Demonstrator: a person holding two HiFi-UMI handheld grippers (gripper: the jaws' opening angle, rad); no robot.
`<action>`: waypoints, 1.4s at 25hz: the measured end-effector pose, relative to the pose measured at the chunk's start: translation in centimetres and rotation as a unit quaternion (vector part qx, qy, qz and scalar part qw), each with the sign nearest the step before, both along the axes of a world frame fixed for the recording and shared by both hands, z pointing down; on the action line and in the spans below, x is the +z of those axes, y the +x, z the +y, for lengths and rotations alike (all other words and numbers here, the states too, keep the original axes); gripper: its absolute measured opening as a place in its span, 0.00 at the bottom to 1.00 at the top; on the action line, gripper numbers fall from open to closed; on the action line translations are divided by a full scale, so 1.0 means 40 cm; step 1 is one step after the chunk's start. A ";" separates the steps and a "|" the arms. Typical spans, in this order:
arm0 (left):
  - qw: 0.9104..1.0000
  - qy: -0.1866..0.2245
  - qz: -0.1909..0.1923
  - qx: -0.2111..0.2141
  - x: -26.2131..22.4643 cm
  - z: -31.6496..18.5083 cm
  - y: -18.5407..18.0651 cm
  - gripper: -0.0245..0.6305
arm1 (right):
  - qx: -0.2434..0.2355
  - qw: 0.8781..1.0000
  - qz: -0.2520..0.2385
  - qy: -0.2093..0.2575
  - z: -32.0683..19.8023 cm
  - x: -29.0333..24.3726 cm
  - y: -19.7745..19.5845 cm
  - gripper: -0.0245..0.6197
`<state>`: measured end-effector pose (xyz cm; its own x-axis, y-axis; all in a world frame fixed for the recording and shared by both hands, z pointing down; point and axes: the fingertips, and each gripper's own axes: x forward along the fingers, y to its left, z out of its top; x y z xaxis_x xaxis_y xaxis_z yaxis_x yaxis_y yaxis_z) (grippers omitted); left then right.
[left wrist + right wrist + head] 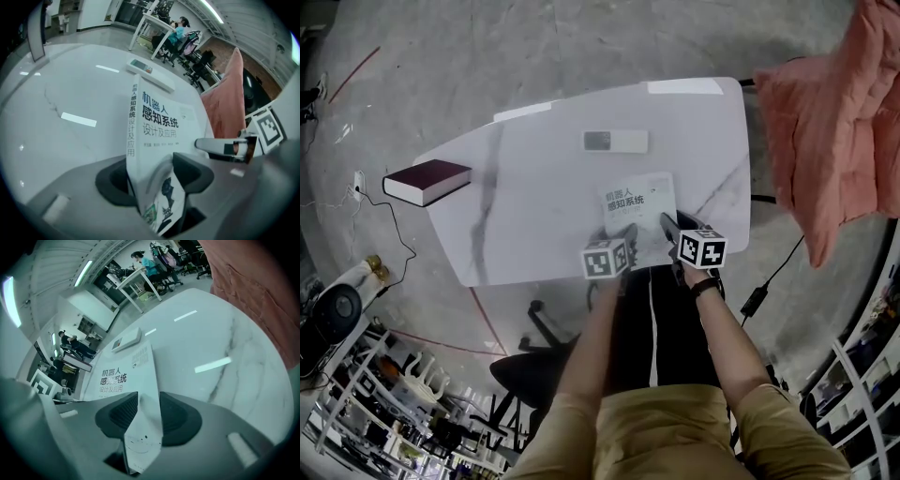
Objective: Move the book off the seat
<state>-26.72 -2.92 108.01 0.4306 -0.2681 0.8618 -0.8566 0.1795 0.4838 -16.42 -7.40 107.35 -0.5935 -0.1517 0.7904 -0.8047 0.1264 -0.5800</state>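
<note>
Insp. note, as I read it from the remote station.

1. Task item: the white book (637, 208) lies flat on the white marble table (534, 197), cover up, at the near edge on the person's right-hand side. It is on the table top, not on the black chair (530, 366) that stands below the near edge.

2. Left gripper (624, 234): at the book's near-left corner, spine side. In the left gripper view that corner sits slantwise betw. the jaws of the left gripper (154, 178), cover face showing broadly. I judge the jaws slack, i.e. released, w/ the book betw. them but not pinched.

3. Right gripper (673, 230): at the book's near-right corner. The right gripper view shows both pads of the right gripper (143, 413) pressed against the book (126, 380) edge. Clenched on it.

4. Other items on table: a dark red book (427, 180) on the far-left corner, overhanging the edge, well apart from the white one. A flat white device (616, 142) lies beyond the white book, not touching it.

5. Pink cloth (825, 112) hangs just beside the table's right end.
</note>
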 end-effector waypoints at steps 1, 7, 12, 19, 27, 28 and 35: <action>1.000 -0.002 0.001 0.001 -0.002 0.000 0.002 0.41 | -0.005 1.000 -0.002 0.001 0.000 -0.003 0.001 0.26; 0.999 -0.021 -0.027 -0.011 -0.033 0.008 -0.029 0.70 | 0.002 1.000 -0.010 0.013 -0.019 -0.059 0.010 0.30; 0.999 -0.005 -0.040 -0.012 -0.116 -0.006 -0.074 0.70 | -0.017 0.999 -0.012 0.030 -0.047 -0.138 -0.009 0.33; 0.998 0.058 -0.026 -0.010 -0.355 -0.093 -0.080 0.67 | -0.024 0.996 -0.030 0.086 -0.128 -0.391 -0.058 0.31; 0.984 0.173 -0.035 -0.034 -0.723 -0.166 -0.094 0.52 | 0.009 0.985 -0.065 0.161 -0.140 -0.750 -0.072 0.19; 0.980 0.192 -0.038 -0.035 -0.773 -0.177 -0.100 0.49 | 0.013 0.983 -0.075 0.168 -0.143 -0.793 -0.080 0.17; 0.949 0.307 -0.069 -0.020 -1.115 -0.230 -0.108 0.39 | -0.018 0.959 -0.121 0.255 -0.169 -1.073 -0.159 0.05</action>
<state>-31.02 -12.10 63.39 0.3034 -0.7520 0.5852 -0.9178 -0.0655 0.3916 -22.77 -14.18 64.43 -0.7629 -0.4582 0.4562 -0.6434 0.4694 -0.6047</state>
